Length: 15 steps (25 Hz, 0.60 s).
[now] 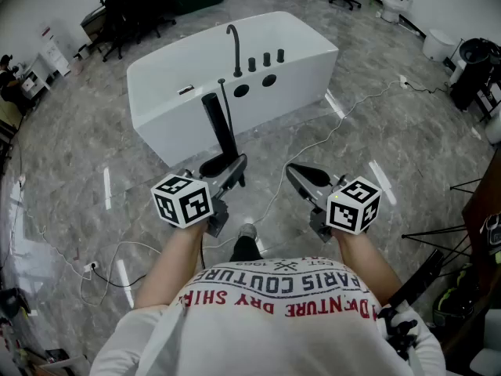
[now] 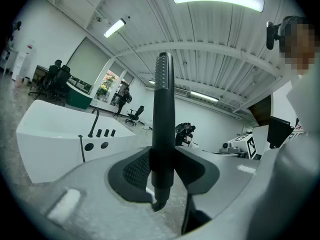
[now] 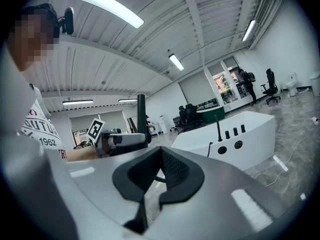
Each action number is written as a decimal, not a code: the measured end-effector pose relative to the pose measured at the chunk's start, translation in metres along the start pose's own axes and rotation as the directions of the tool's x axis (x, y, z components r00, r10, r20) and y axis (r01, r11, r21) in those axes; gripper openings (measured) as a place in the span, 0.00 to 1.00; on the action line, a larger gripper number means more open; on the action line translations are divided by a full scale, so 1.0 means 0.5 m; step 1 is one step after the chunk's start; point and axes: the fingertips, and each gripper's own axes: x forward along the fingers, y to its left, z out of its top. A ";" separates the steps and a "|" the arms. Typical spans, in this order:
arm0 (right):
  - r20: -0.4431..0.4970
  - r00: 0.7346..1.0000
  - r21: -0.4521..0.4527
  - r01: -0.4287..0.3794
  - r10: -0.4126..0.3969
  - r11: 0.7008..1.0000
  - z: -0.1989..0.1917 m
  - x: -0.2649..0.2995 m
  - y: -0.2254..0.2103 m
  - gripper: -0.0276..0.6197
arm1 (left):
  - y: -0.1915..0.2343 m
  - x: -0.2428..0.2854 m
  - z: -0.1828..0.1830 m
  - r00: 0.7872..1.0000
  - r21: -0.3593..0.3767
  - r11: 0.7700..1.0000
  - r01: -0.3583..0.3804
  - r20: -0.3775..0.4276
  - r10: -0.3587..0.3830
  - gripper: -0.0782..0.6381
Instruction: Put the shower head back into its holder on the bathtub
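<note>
**Inspector A:** Head view. We find the left tongs clamped on the shower head, which stands upright, short of the bathtub and clear of its rim. The right tongs are also short of the bathtub.

**Inspector B:** Left gripper view: we confirm a pad on each side of the black handle. Right gripper view: clenched, nothing between.

**Inspector A:** We judge the risks to be these. The smooth round handle could twist or slip in the pads on approach, or knock the faucet. We cannot pick out the holder from here.
</note>
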 end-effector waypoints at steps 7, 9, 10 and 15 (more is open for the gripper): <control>-0.001 1.000 -0.002 -0.011 0.011 1.000 0.002 -0.002 0.015 0.05 | -0.008 -0.011 0.009 1.000 -0.010 1.000 0.001 0.010 -0.001 0.31; 0.001 1.000 0.019 -0.012 0.012 1.000 -0.001 0.003 0.014 0.05 | -0.003 -0.015 0.010 1.000 -0.013 1.000 0.000 0.014 0.000 0.31; 0.006 1.000 0.031 -0.011 0.011 0.999 -0.001 0.004 0.012 0.05 | 0.000 -0.016 0.011 1.000 -0.014 1.000 -0.001 0.016 0.001 0.31; 0.048 0.999 0.103 -0.013 0.008 0.995 0.002 0.003 0.002 0.05 | 0.004 -0.020 0.014 1.000 -0.020 1.000 -0.001 0.026 0.002 0.31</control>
